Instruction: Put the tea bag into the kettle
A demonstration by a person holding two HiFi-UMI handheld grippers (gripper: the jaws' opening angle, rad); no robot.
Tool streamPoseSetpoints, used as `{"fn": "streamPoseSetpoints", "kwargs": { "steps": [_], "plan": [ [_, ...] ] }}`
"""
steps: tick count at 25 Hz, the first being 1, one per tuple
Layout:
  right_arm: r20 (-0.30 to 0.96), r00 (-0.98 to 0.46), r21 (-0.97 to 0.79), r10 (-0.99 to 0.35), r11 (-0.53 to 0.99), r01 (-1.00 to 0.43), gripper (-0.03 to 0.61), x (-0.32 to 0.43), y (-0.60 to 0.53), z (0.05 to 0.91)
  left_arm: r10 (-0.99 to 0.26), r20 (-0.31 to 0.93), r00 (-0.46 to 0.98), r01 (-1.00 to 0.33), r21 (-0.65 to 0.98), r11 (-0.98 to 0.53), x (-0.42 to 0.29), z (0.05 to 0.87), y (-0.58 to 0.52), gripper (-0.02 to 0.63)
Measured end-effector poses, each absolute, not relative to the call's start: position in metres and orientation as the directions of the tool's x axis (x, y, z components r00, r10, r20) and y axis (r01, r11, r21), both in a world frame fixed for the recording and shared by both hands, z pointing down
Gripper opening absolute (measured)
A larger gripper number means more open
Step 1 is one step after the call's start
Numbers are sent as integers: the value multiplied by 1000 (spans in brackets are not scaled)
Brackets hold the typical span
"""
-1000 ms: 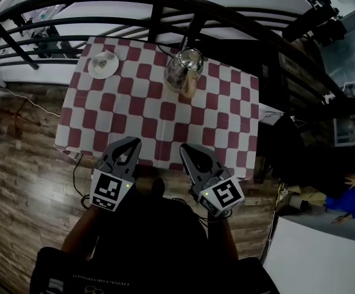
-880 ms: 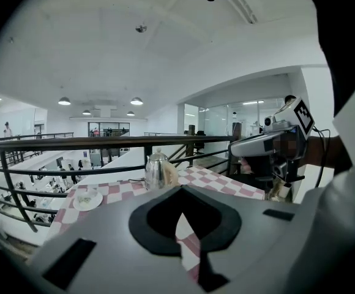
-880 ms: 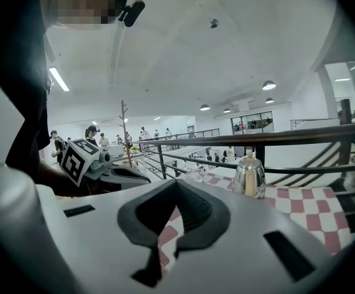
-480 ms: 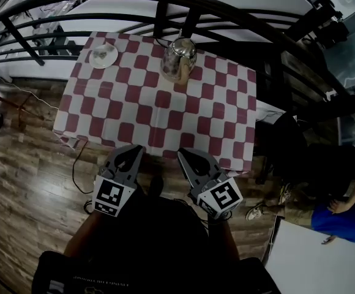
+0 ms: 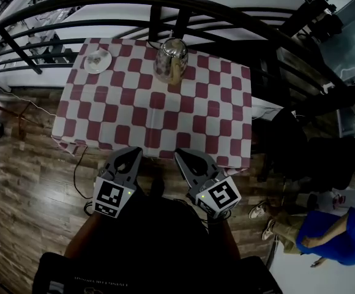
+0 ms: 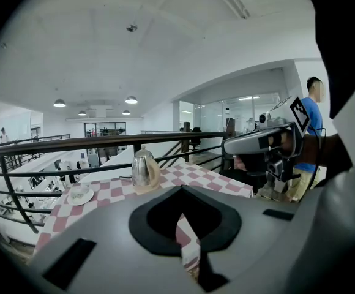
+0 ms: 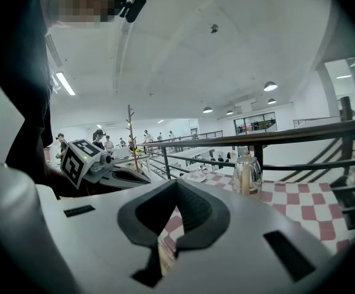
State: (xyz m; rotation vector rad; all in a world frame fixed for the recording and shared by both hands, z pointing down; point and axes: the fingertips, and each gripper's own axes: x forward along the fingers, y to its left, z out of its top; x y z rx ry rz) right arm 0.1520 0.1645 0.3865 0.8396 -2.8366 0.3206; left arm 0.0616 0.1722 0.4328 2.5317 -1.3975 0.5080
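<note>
A shiny metal kettle (image 5: 168, 60) stands upright at the far side of a table with a red-and-white checked cloth (image 5: 153, 112). The kettle (image 6: 144, 168) also shows in the left gripper view, and the kettle (image 7: 246, 174) in the right gripper view. A white saucer (image 5: 97, 61) with something small on it sits at the far left corner; whether that is the tea bag I cannot tell. My left gripper (image 5: 131, 154) and right gripper (image 5: 180, 156) are held side by side just off the table's near edge, both shut and empty.
A dark metal railing (image 5: 165, 5) runs behind the table. Wooden floor (image 5: 24, 182) lies to the left, with a cable (image 5: 76, 170) near the table leg. A person in blue (image 5: 327, 237) stands at the lower right. Dark furniture (image 5: 300, 152) sits right of the table.
The view has shifted, so the table and kettle sit slightly higher and further left in the picture. Both grippers stay shut and close together. The person in blue has moved lower.
</note>
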Motion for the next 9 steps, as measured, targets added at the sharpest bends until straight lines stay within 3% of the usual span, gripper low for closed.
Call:
{"fn": "streamPoseSetpoints", "kwargs": {
  "steps": [9],
  "plan": [
    [221,-830,-152,-513,822,-549,14,153,162,388,-771,394,500,-842,14,-539,66,434,169,3]
  ]
}}
